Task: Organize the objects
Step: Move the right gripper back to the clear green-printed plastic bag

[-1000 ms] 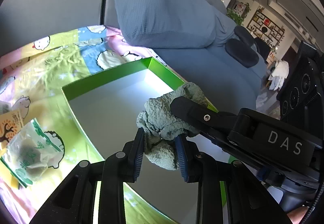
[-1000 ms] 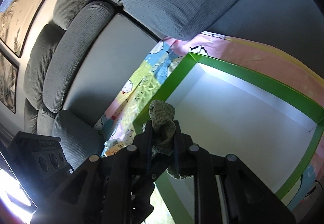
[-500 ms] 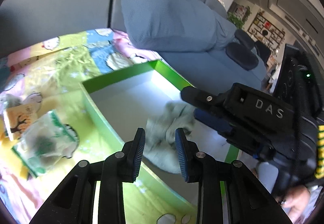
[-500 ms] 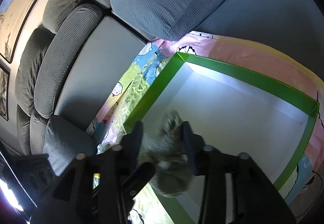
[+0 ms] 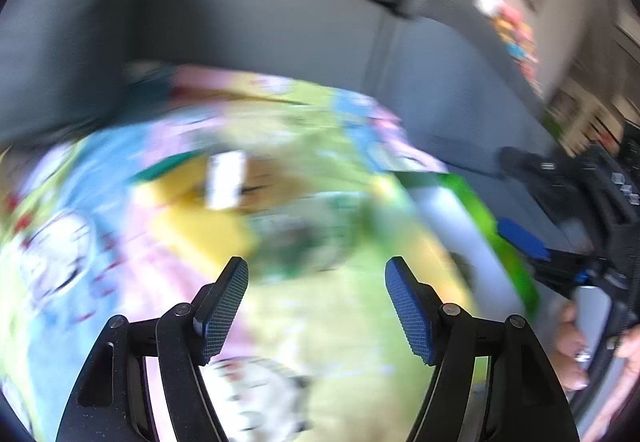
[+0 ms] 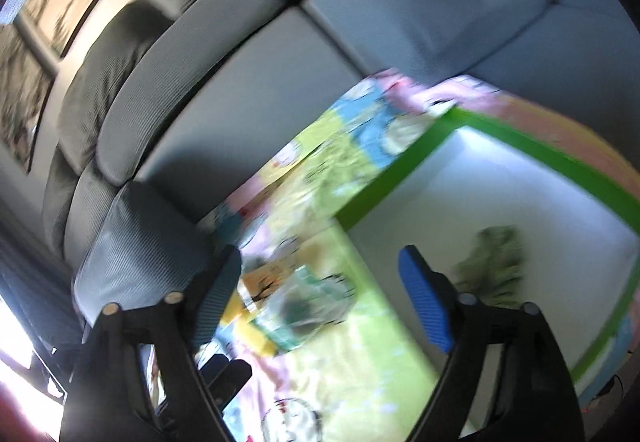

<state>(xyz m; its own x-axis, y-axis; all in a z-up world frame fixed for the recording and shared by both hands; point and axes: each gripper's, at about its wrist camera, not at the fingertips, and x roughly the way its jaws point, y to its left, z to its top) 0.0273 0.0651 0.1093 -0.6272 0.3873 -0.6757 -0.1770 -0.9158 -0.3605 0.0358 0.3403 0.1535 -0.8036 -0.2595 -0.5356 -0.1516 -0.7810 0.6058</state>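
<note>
1. Green cloth (image 6: 490, 266): crumpled and lying loose on the white floor of the green-rimmed box (image 6: 532, 148), at the right of the right wrist view; neither gripper touches it.
2. Right gripper (image 6: 324, 296): fingers wide, having just been opening, with nothing between them; the cloth lies just beyond the right-hand finger.
3. Left gripper (image 5: 316, 308): fingers spread to a moderate gap, having just been opening, and empty. The view is heavily blurred; at frame centre lie a clear packet with green print (image 5: 304, 234) and a yellow packet (image 5: 200, 218) on the patterned sheet (image 5: 352, 354).
4. Judged step: the cloth is stowed, and the packets at lower centre of the right wrist view remain outside the box.
5. Risks: the two packets overlap, so a hasty grasp may catch both or pinch the sheet; the clear packet looks thin and slippery and may slide off the pads.
6. Edges and room: the box rim nearest the packets stands raised, so a low carry may snag it. The sofa backrest (image 6: 256, 94) bounds the upper frame; the box floor around the cloth is open.
</note>
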